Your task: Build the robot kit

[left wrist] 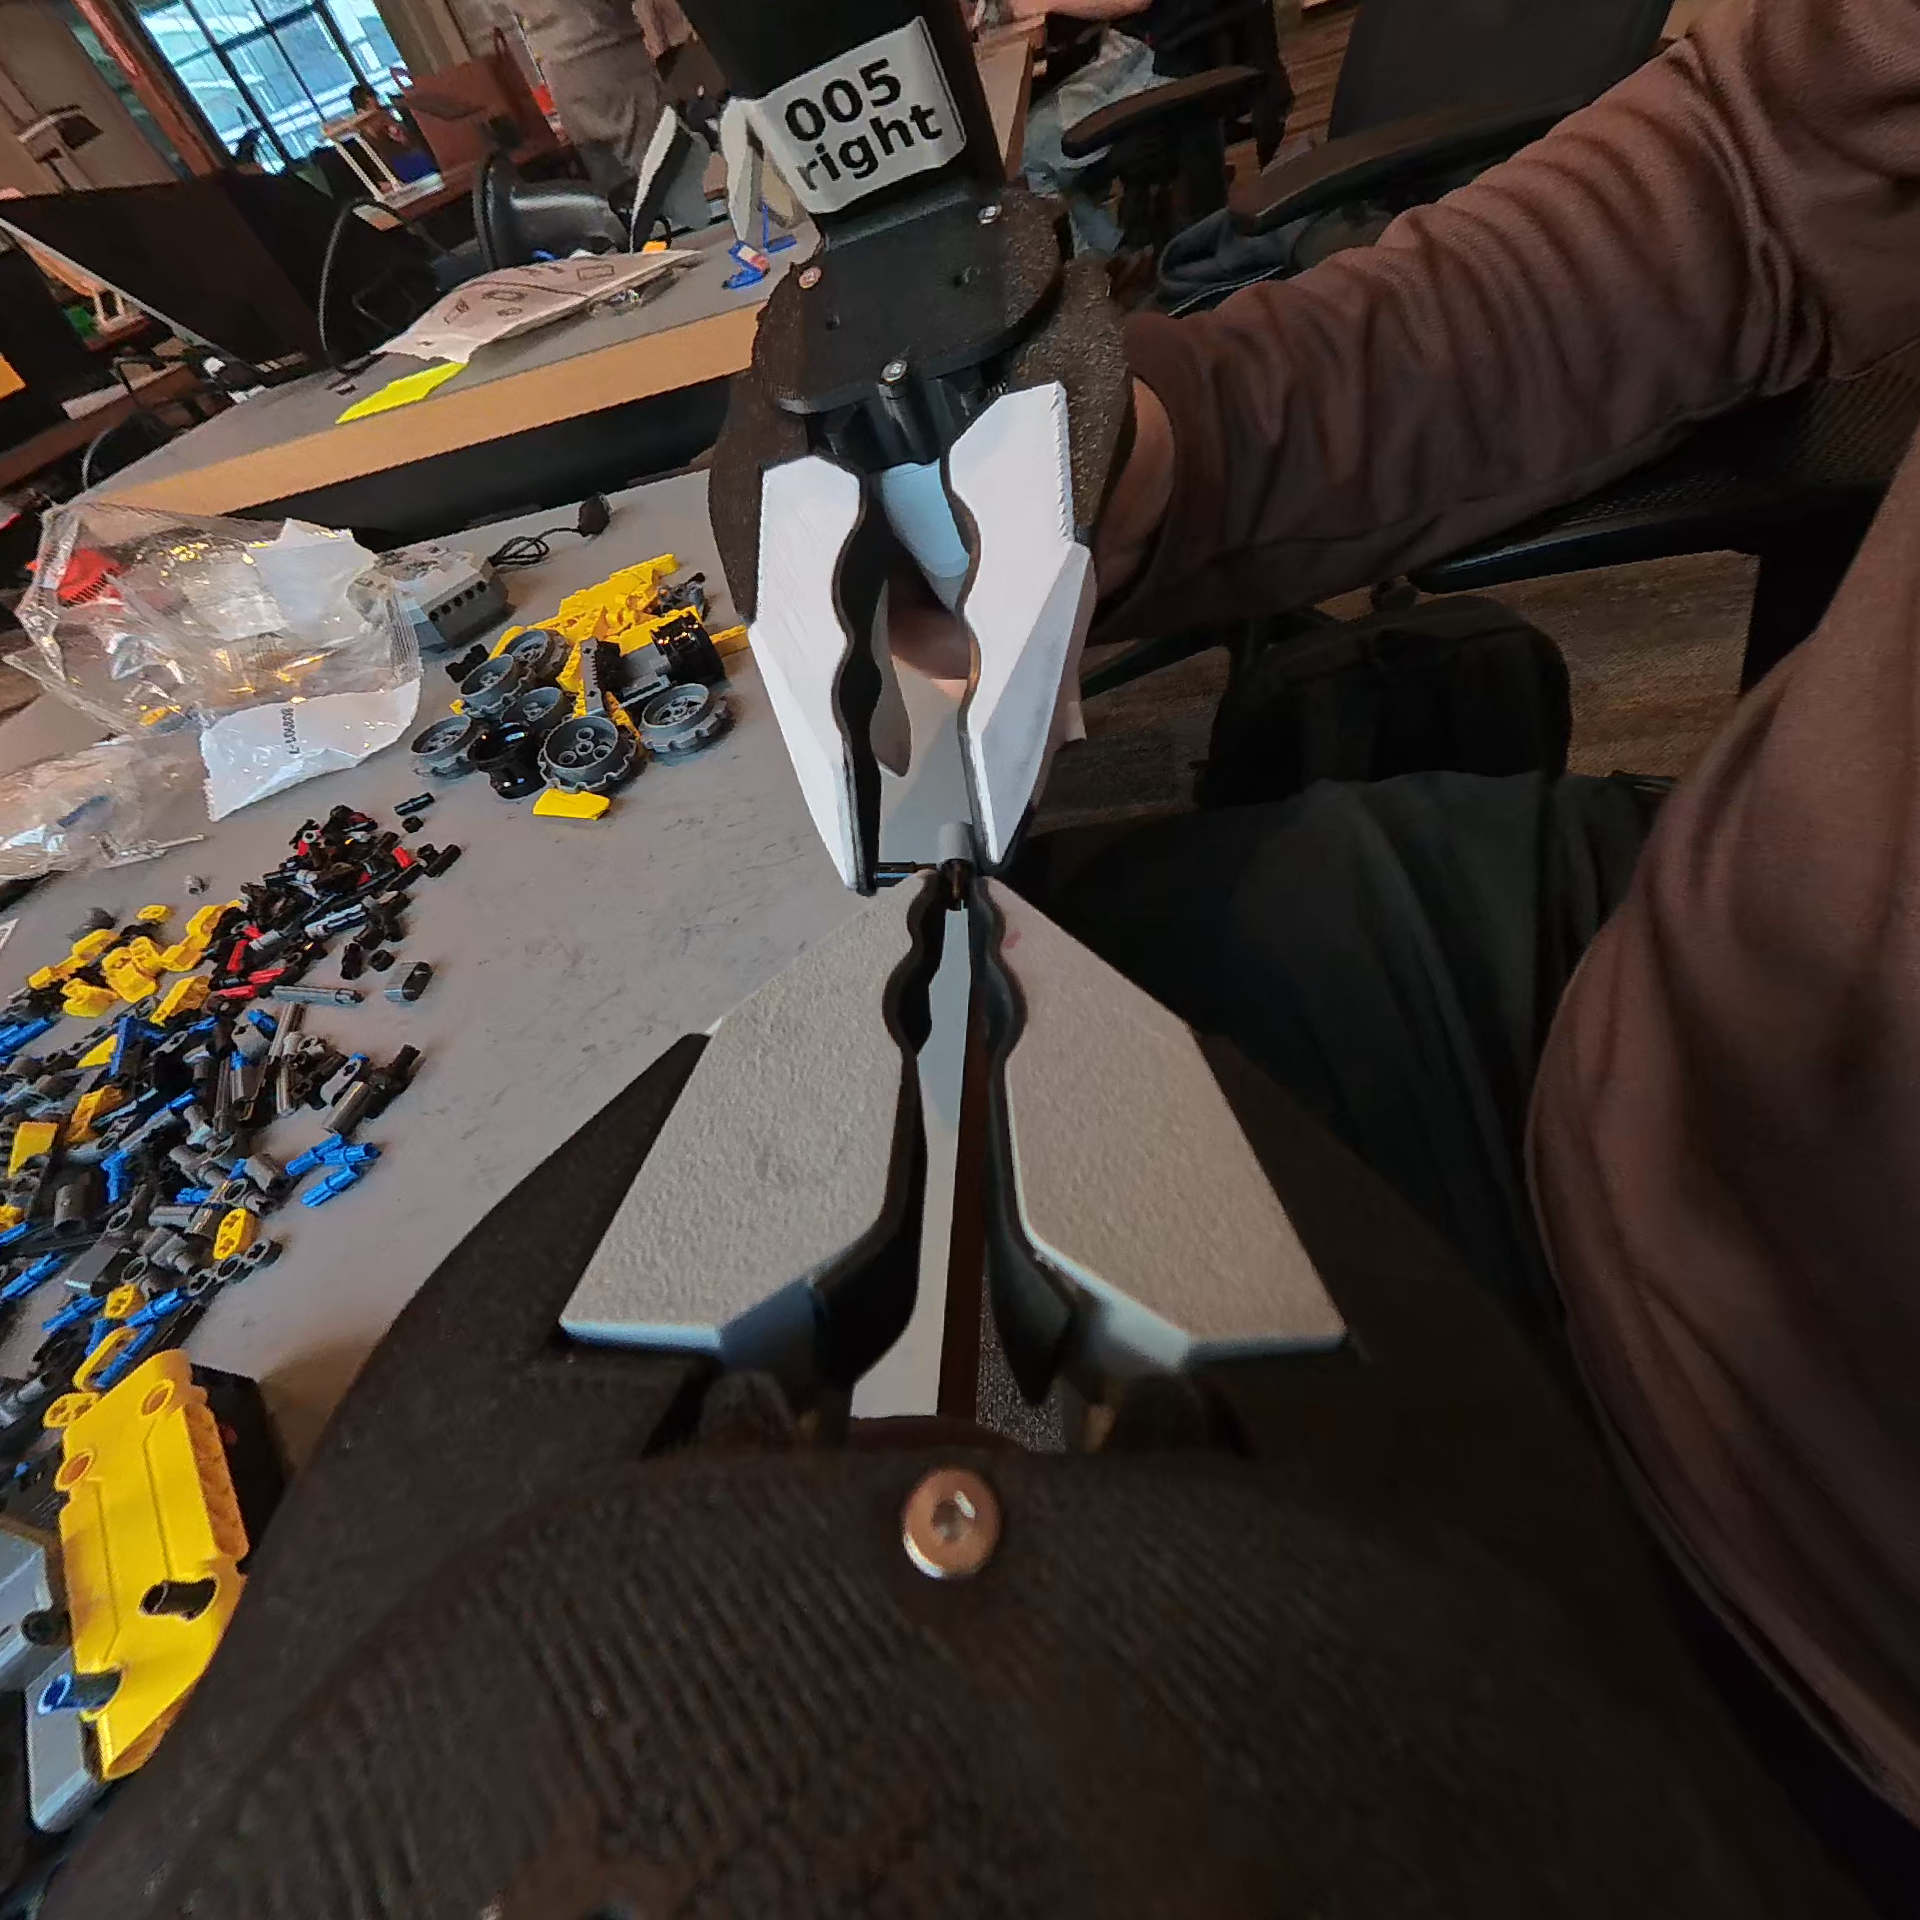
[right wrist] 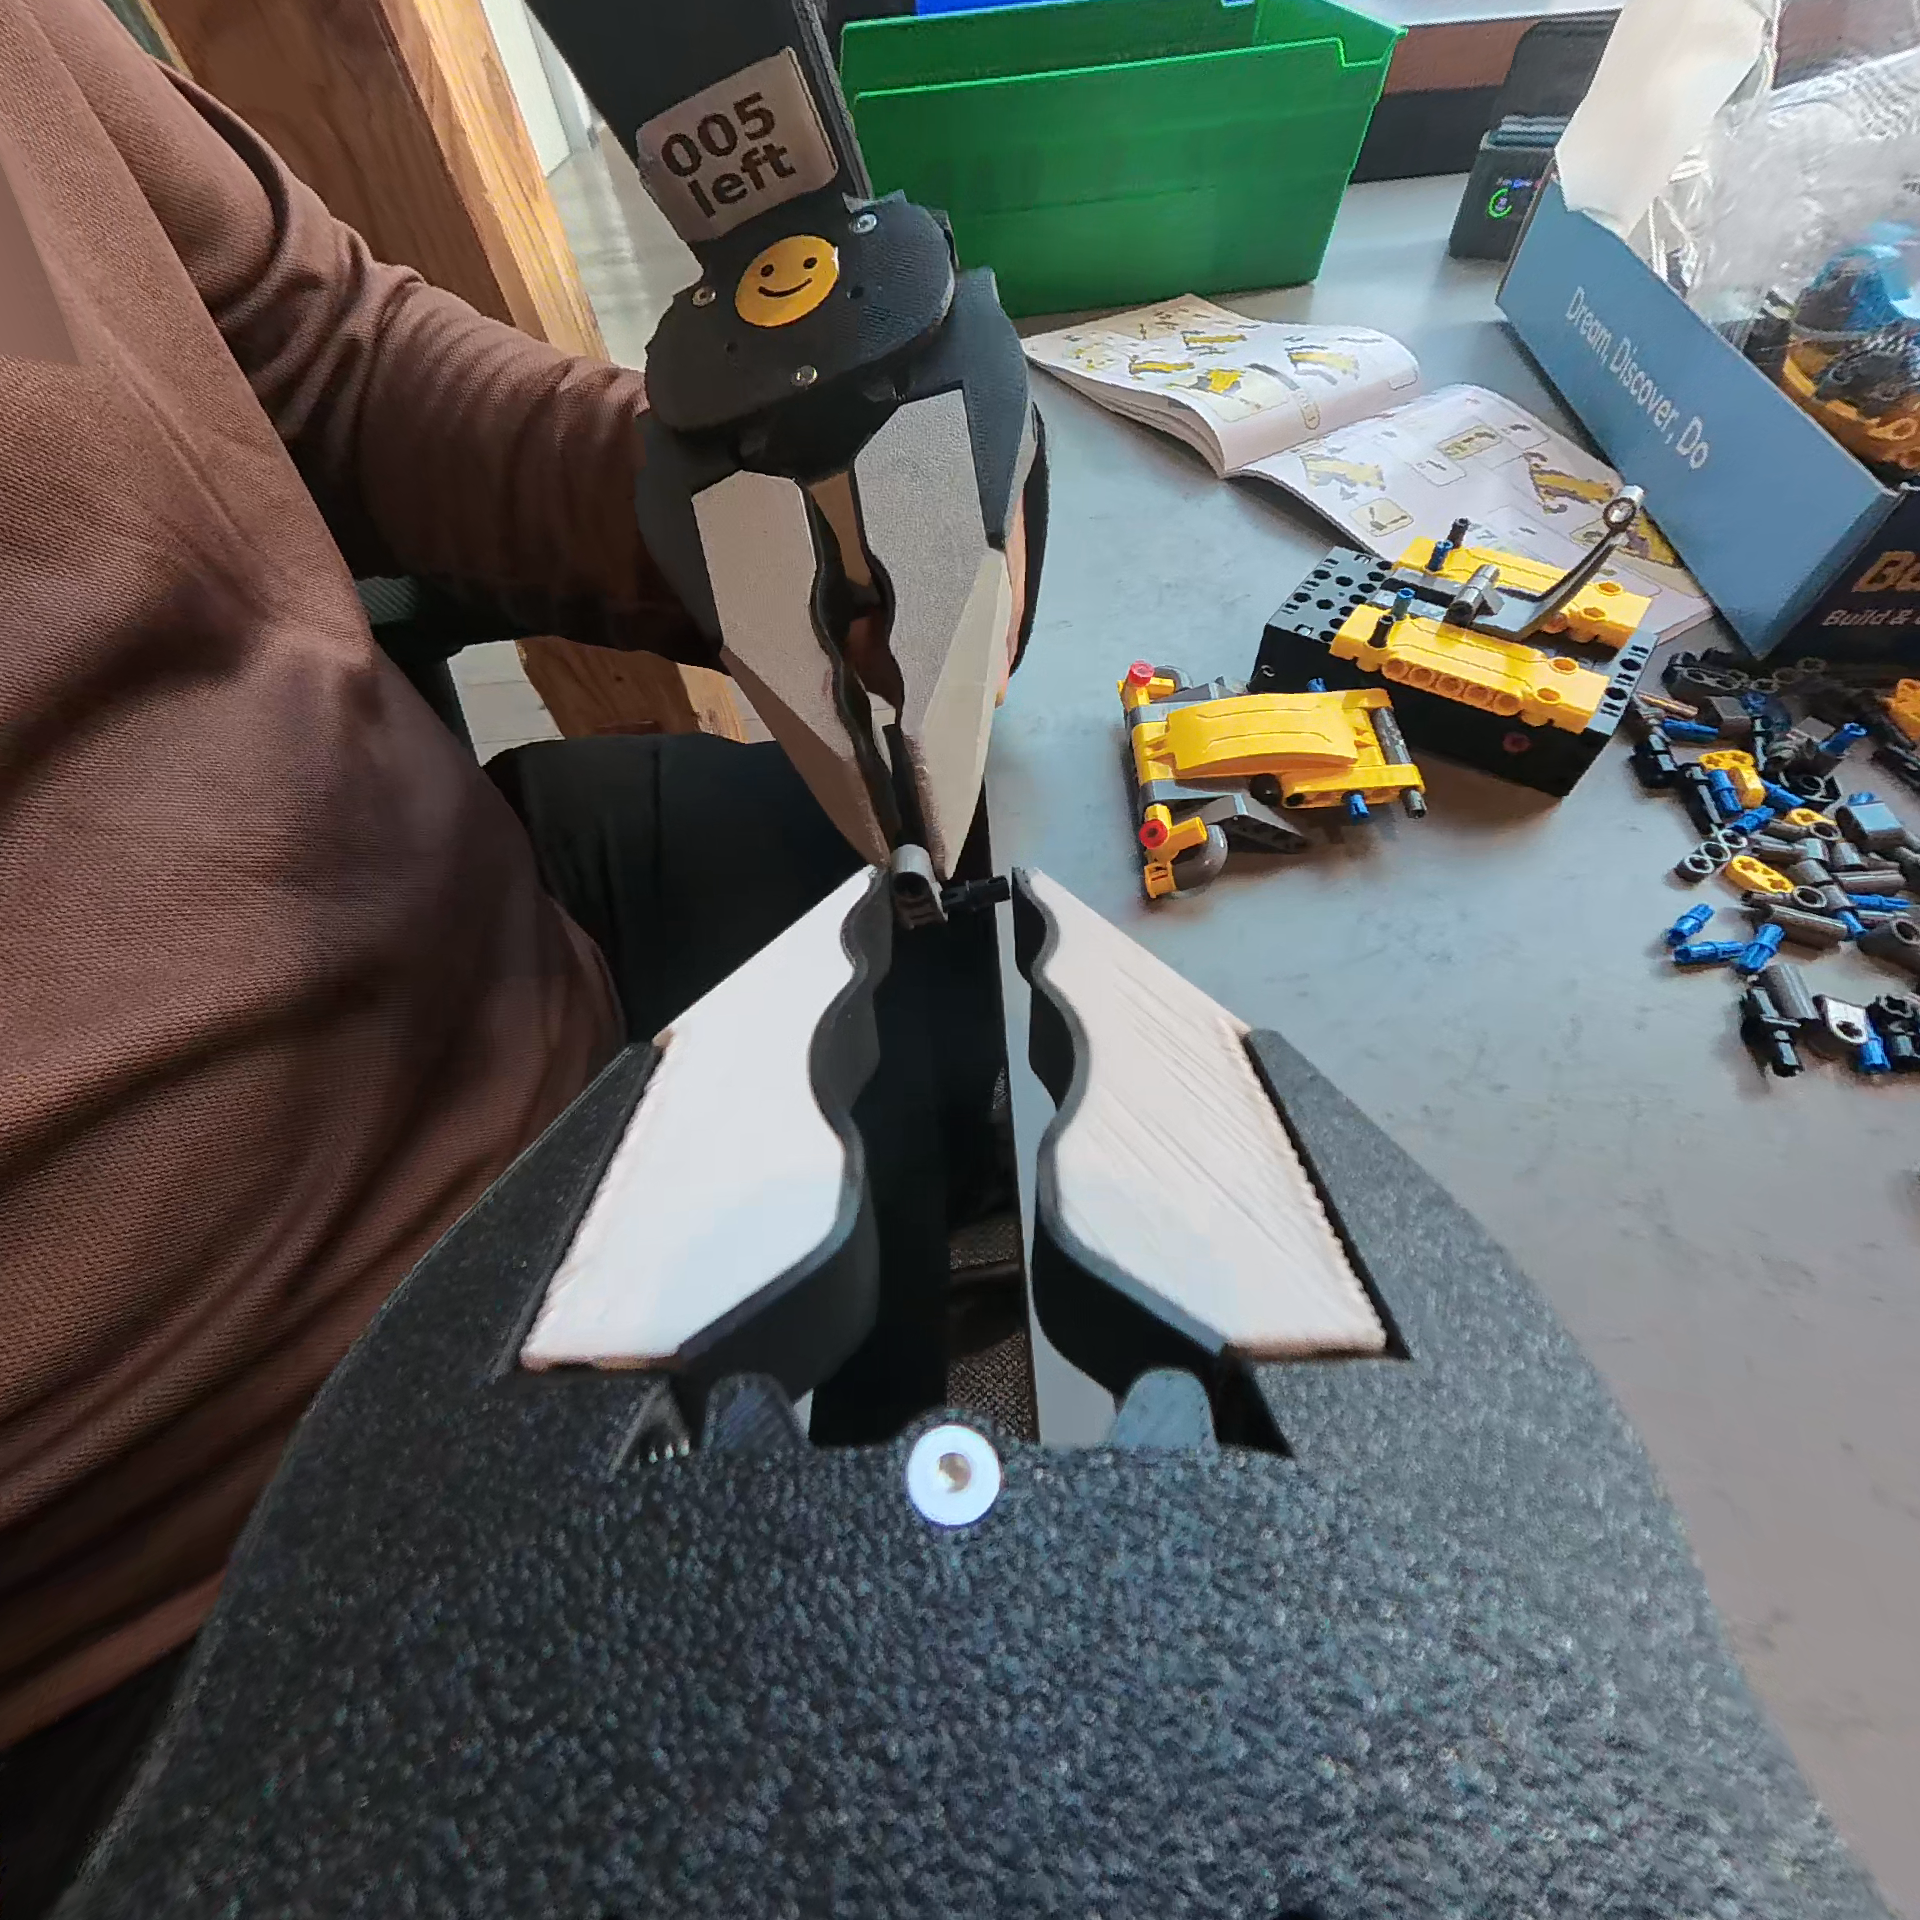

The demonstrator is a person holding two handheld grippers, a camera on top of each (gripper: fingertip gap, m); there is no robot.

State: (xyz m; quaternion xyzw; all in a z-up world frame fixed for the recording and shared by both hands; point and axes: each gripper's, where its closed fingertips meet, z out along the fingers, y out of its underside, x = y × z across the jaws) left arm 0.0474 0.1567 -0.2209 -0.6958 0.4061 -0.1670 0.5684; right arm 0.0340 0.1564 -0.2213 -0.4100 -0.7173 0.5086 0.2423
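My left gripper (left wrist: pixel 951 894), with grey fingers, is shut on a small grey connector (right wrist: pixel 914 888) and holds it in the air over the table's near edge. A short black pin (right wrist: pixel 977 891) sticks sideways out of the connector. My right gripper (right wrist: pixel 948 888), with white fingers, meets it tip to tip from the opposite side. Its jaws stand narrowly apart, one tip against the connector and the other against the pin's free end. In the left wrist view the right gripper (left wrist: pixel 928 868) comes down from above, with the pin (left wrist: pixel 902 865) and connector (left wrist: pixel 956 837) between its tips.
The grey table (left wrist: pixel 582 966) holds a pile of small black, blue and yellow parts (left wrist: pixel 187 1091), grey wheels (left wrist: pixel 561 717) and plastic bags (left wrist: pixel 208 613). A yellow-and-black part-built model (right wrist: pixel 1455 655), a smaller yellow assembly (right wrist: pixel 1268 769), an open booklet (right wrist: pixel 1299 416), a green bin (right wrist: pixel 1112 145) and a blue box (right wrist: pixel 1704 447) lie to the right. The yellow-and-black part-built model (right wrist: pixel 1455 655) is about equally far from each gripper, around 20 cm. Seen from the left wrist view (left wrist: pixel 150 1526) as well.
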